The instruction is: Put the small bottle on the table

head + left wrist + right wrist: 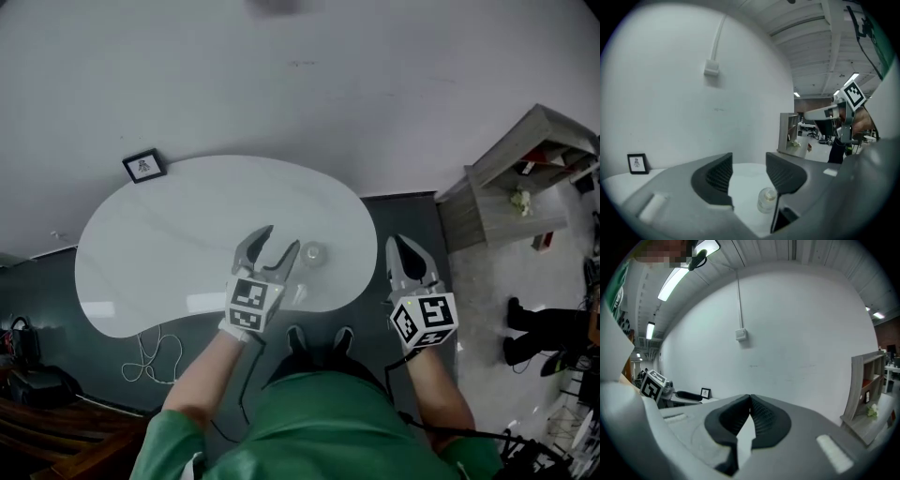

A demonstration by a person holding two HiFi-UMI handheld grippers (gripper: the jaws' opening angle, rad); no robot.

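Bottle, small & clear, upright on table by left hand-held gripper

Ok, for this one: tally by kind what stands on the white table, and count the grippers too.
small bottle: 1
picture frame: 1
grippers: 2 (left gripper, right gripper)
Total: 4
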